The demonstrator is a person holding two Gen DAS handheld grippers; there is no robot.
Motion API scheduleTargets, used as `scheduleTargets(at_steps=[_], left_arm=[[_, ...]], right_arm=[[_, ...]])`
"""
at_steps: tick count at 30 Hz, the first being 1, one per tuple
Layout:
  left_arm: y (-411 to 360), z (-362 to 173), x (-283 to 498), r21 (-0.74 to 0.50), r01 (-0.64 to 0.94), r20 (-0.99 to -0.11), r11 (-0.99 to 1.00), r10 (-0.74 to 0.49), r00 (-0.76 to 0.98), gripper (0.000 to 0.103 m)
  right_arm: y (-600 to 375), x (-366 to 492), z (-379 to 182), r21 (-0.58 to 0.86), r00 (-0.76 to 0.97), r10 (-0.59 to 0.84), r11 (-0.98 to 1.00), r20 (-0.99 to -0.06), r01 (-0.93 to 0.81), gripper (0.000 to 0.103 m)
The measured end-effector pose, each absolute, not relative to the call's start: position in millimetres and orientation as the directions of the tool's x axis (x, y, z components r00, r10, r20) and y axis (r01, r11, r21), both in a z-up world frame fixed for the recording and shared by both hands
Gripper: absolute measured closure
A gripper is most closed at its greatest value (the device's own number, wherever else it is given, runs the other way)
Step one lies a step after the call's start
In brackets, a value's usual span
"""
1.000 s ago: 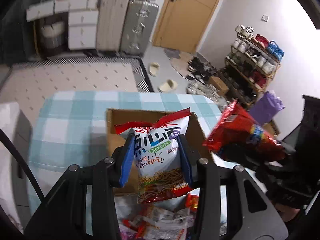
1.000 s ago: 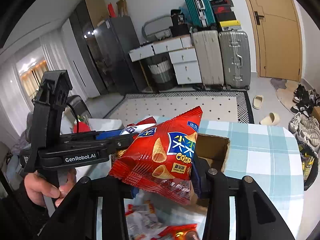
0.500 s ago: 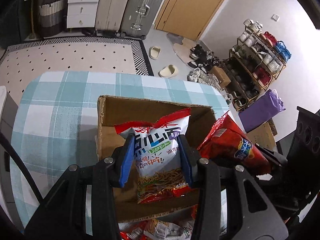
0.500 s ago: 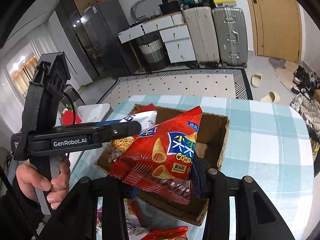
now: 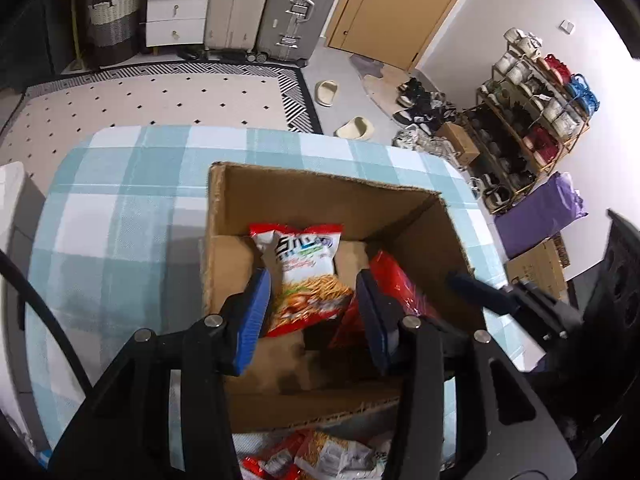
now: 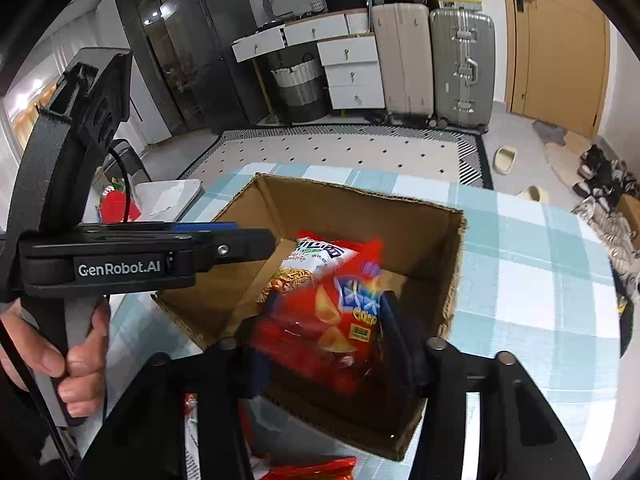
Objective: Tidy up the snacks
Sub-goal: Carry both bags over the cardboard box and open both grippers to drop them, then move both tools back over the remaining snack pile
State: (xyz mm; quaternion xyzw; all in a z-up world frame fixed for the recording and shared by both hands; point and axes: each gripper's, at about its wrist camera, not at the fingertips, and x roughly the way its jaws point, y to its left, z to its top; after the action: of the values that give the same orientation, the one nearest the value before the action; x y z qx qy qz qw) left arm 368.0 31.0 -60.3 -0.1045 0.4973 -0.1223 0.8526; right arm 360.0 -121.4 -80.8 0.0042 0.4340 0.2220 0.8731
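An open cardboard box [image 5: 320,196] stands on the blue checked tablecloth [image 5: 120,208]. A white and red noodle snack bag [image 5: 308,276] lies inside the box, free of my left gripper [image 5: 316,312], which is open above it. The red crisp bag [image 6: 336,320] is blurred, dropping into the box [image 6: 452,264] between the spread fingers of my right gripper [image 6: 332,340], which is open. The noodle bag also shows in the right wrist view [image 6: 304,264]. The red bag shows in the left wrist view [image 5: 396,288] beside the noodle bag.
Several loose snack packets [image 5: 320,456] lie on the table in front of the box. A red packet [image 6: 316,470] lies at the near edge. Suitcases [image 5: 296,8], drawers and a shoe rack [image 5: 532,120] stand beyond the table.
Both grippers moved over the box and opened. The noodle bag dropped from the left gripper into the box. The red crisp bag left the right gripper and is falling in.
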Motion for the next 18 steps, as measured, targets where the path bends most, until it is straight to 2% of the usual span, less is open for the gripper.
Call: scheduleTargets(at_steps=[4, 7, 8, 10, 12, 14, 18], left_arm=[[34.9, -51.9, 352.3, -0.291, 0.097, -0.814, 0.952, -0.3, 0.497, 0.058], [38.2, -41.5, 334.5, -0.279, 0.087, -0.805, 0.957, -0.282, 0.522, 0.042], [39.9, -36.7, 326.5, -0.274, 0.084, -0.797, 0.958, -0.275, 0.538, 0.039], [41.8, -27.6, 311.9, -0.26, 0.087, -0.781, 0.962, -0.263, 0.566, 0.039], [42.8, -18.4, 296.9, -0.244, 0.087, -0.769, 0.966, -0.248, 0.589, 0.037], [42.4, -9.4, 282.6, -0.239, 0.086, -0.756, 0.967, -0.241, 0.608, 0.031], [40.9, 11.7, 249.3, -0.202, 0.091, -0.719, 0.975, -0.211, 0.662, 0.028]], right_arm=[[-128.5, 350.6, -69.7, 0.168, 0.571, 0.368, 0.913, -0.734, -0.372, 0.042], [-137.5, 339.3, -55.6, 0.193, 0.59, 0.389, 0.91, -0.708, -0.367, 0.042], [-141.5, 333.0, -49.2, 0.201, 0.602, 0.395, 0.909, -0.694, -0.364, 0.042], [-146.5, 319.5, -36.7, 0.213, 0.622, 0.413, 0.904, -0.666, -0.371, 0.04], [-149.6, 304.1, -24.3, 0.204, 0.646, 0.411, 0.905, -0.643, -0.373, 0.033], [-153.1, 286.7, -10.9, 0.201, 0.669, 0.419, 0.902, -0.614, -0.381, 0.031], [-158.2, 257.2, 10.2, 0.204, 0.693, 0.434, 0.897, -0.576, -0.392, 0.031]])
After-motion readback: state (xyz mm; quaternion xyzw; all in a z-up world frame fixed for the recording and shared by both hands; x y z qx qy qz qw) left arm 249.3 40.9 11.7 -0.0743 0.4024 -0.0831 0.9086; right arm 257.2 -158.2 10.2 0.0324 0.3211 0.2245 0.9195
